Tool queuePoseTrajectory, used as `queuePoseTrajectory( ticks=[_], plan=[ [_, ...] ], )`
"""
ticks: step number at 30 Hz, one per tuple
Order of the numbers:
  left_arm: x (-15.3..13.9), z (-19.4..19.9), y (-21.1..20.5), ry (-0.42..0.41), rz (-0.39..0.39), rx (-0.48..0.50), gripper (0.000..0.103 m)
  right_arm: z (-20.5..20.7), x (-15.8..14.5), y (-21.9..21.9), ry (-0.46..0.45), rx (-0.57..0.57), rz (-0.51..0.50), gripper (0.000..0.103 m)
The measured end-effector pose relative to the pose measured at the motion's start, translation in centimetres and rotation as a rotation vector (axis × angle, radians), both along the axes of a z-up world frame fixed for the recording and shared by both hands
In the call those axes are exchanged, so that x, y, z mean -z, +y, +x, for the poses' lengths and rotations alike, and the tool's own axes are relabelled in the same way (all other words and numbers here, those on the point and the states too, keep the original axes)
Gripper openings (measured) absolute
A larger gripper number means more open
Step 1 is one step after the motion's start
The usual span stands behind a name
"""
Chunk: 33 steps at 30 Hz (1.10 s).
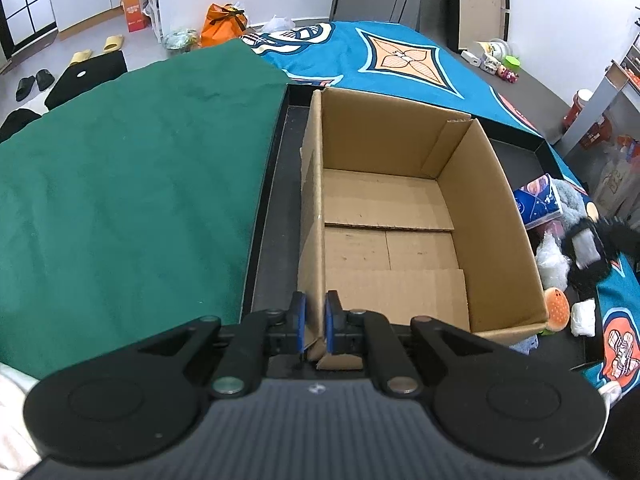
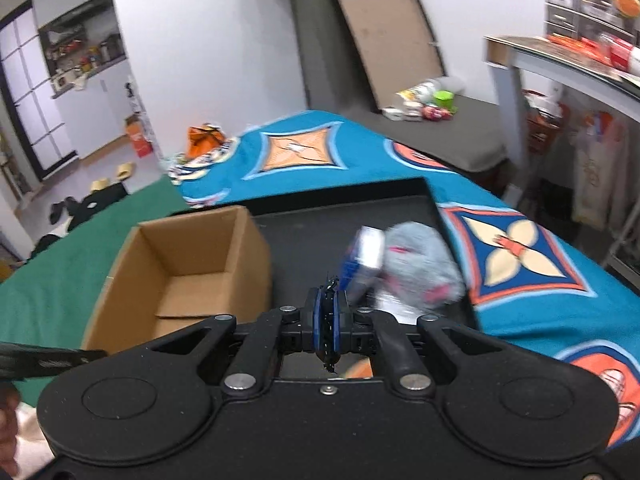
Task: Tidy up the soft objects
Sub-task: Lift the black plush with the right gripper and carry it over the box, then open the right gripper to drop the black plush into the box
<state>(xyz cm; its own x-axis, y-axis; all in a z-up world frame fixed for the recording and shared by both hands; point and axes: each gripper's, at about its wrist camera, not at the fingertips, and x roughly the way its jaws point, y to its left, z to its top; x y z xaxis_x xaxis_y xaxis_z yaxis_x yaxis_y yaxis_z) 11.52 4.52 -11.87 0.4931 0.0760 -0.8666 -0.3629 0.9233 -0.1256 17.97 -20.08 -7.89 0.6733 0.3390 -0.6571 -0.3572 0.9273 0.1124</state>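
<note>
Soft toys [image 1: 576, 240] lie heaped in the black tray [image 1: 276, 184] to the right of the cardboard box [image 1: 400, 216], and the box is empty, so by the look of it none has gone in yet. The left gripper [image 1: 316, 322] is clenched on the box's near left wall at the corner, most likely to steady the light carton while things are dropped in. The right gripper [image 2: 329, 322] is squeezed together on a thin tuft of black fur (which toy it belongs to I cannot tell), with the grey plush [image 2: 420, 276] and a blue packet [image 2: 366, 256] blurred just beyond its tips. Holding by the fur suits a limp, shapeless thing.
</note>
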Motion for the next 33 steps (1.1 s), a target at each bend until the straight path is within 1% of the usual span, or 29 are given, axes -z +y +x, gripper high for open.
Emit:
queuePoseTrajectory(
  ticks=[2, 9, 15, 19, 24, 27, 30, 31, 32, 33],
  plan=[
    [0.0, -0.1, 0.1, -0.003, 0.006, -0.002, 0.009, 0.0, -0.4, 1.4, -0.004, -0.024, 0.005, 0.006],
    [0.0, 0.2, 0.6, -0.008, -0.022, -0.033, 0.009, 0.0, -1.5, 5.6, -0.020, -0.094, 0.009, 0.006],
    [0.1, 0.5, 1.2, -0.003, -0.043, -0.052, 0.009, 0.3, -1.1, 8.4, -0.007, -0.125, -0.012, 0.006],
    [0.1, 0.5, 1.9, 0.002, -0.087, -0.079, 0.010, 0.6, -0.8, 10.3, 0.000, -0.145, -0.017, 0.006],
    [0.2, 0.5, 2.4, 0.004, -0.123, -0.112, 0.011, 0.9, -0.3, 11.8, 0.011, -0.165, -0.016, 0.006],
    [0.1, 0.4, 2.3, -0.003, -0.132, -0.114, 0.011, 0.9, -0.1, 12.7, 0.004, -0.182, -0.009, 0.006],
    [0.2, 0.3, 2.5, -0.003, -0.140, -0.124, 0.011, 1.1, -0.4, 13.4, -0.001, -0.204, 0.018, 0.007],
    [0.2, 0.3, 2.6, -0.003, -0.144, -0.128, 0.011, 1.2, -0.5, 13.6, -0.002, -0.210, 0.035, 0.009],
    [0.2, 0.3, 2.7, -0.004, -0.147, -0.132, 0.011, 1.2, -0.7, 13.6, -0.007, -0.211, 0.050, 0.015],
    [0.2, 0.2, 2.7, -0.005, -0.149, -0.133, 0.011, 1.2, -0.9, 13.6, -0.011, -0.211, 0.052, 0.024]
  ],
)
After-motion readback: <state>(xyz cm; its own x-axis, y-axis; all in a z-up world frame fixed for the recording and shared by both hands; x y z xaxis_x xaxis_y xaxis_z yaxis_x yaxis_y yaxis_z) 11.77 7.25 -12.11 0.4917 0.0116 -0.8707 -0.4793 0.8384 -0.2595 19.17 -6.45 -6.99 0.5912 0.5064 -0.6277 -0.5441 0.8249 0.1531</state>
